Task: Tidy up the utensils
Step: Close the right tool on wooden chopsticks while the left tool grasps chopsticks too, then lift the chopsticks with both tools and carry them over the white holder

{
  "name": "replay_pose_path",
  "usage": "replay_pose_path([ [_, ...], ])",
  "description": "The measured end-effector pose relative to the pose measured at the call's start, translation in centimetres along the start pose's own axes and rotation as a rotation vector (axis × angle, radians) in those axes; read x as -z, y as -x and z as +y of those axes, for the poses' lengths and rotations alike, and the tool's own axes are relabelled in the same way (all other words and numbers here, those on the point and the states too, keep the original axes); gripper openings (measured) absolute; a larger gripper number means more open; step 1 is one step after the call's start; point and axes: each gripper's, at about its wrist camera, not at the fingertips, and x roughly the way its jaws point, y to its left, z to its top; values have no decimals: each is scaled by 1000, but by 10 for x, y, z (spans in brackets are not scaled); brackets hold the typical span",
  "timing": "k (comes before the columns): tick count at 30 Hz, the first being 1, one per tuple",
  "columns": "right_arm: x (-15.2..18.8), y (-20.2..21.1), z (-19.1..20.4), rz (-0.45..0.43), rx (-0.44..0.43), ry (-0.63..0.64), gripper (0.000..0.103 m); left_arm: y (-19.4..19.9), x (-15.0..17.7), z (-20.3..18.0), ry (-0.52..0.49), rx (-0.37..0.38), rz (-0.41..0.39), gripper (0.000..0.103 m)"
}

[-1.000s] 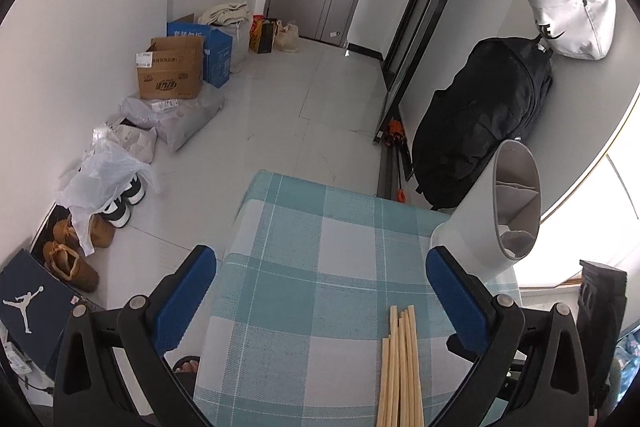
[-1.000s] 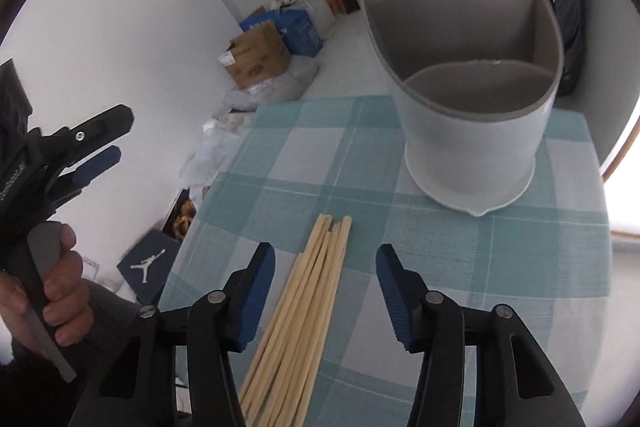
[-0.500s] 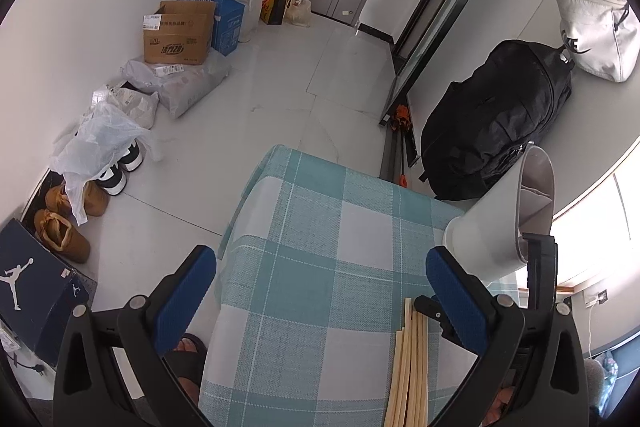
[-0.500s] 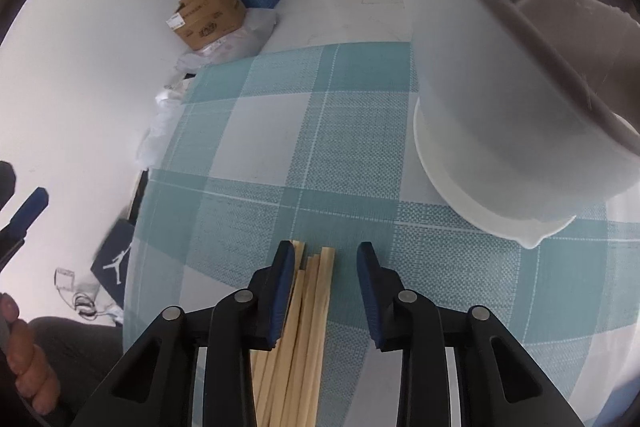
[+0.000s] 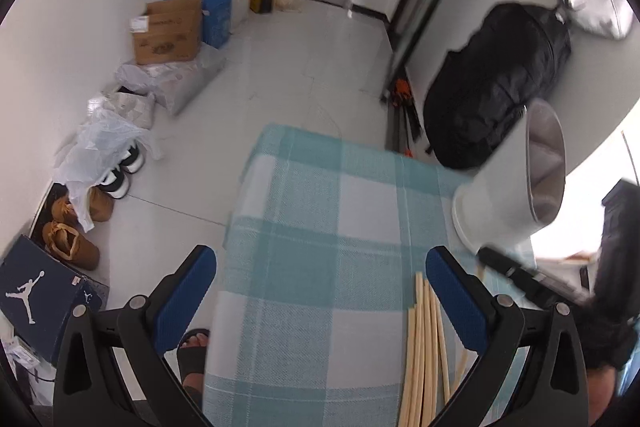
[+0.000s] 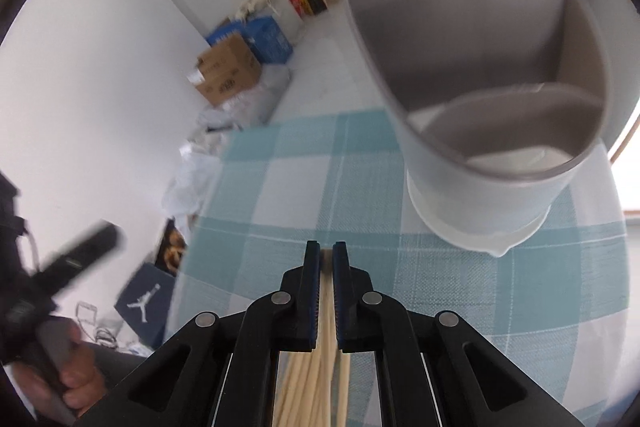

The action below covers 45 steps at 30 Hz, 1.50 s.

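Checked tablecloth carried everything: I had my right gripper clamped on the chopsticks near its front edge, aimed at the divided holder by the far right corner, my left gripper spread apart, idle.

My chopsticks look like pale matt wood. The tablecloth is woven checked cloth (coarse weave); the holder is smooth matt plastic.

Home hallway: shoes, boxes, bags.
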Motion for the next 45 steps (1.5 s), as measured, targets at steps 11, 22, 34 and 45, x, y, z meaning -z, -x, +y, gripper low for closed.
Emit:
replay_pose_path([
  [11,11,77,-28,-195,-43,-38,4,-54,29,-50,-132,25,222,93],
  [22,19,108,-59,-270,-110,-78,4,-78,27,-66,-104,43,290,59],
  [34,18,106,-73,-265,-148,-117,4,-86,25,-71,-85,29,280,15],
  [45,20,109,-70,-271,-151,-123,4,-84,21,-71,-90,54,245,2],
])
